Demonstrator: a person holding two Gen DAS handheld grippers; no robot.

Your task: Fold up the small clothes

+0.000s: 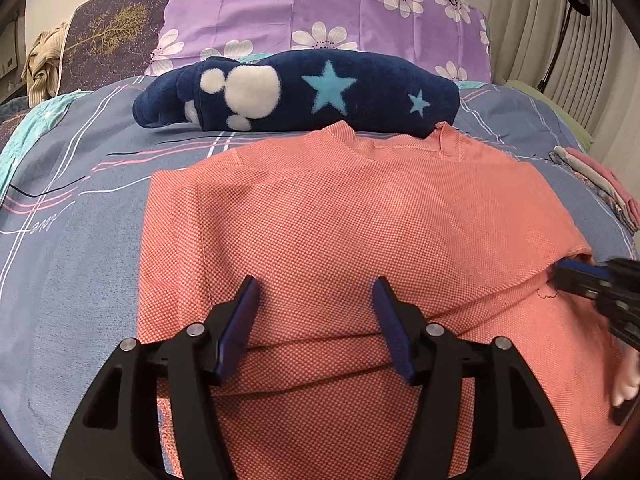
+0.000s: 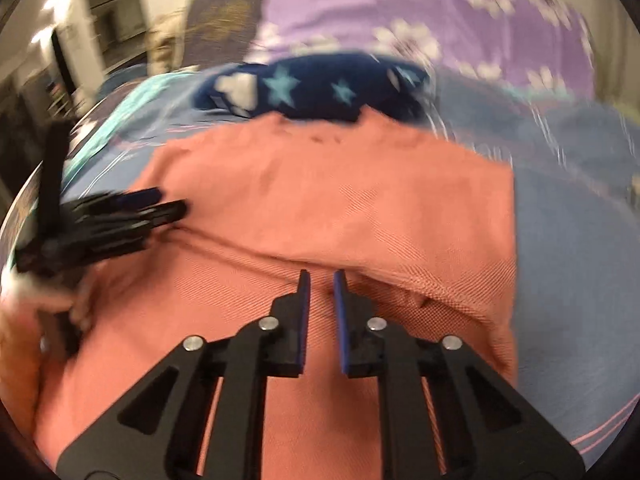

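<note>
A salmon-pink knit shirt lies on the bed, its lower part folded up over the body, collar toward the far side. My left gripper is open just above the fold, holding nothing. My right gripper hovers over the shirt with its fingers nearly together, a narrow gap between them and nothing gripped. It shows at the right edge of the left wrist view, close to the shirt's folded right edge. The left gripper shows blurred at the left of the right wrist view.
A navy fleece garment with stars lies folded beyond the collar. A purple flowered pillow stands behind it. A small stack of folded clothes sits at the right. The blue-grey bedsheet spreads around. A black lamp stands far right.
</note>
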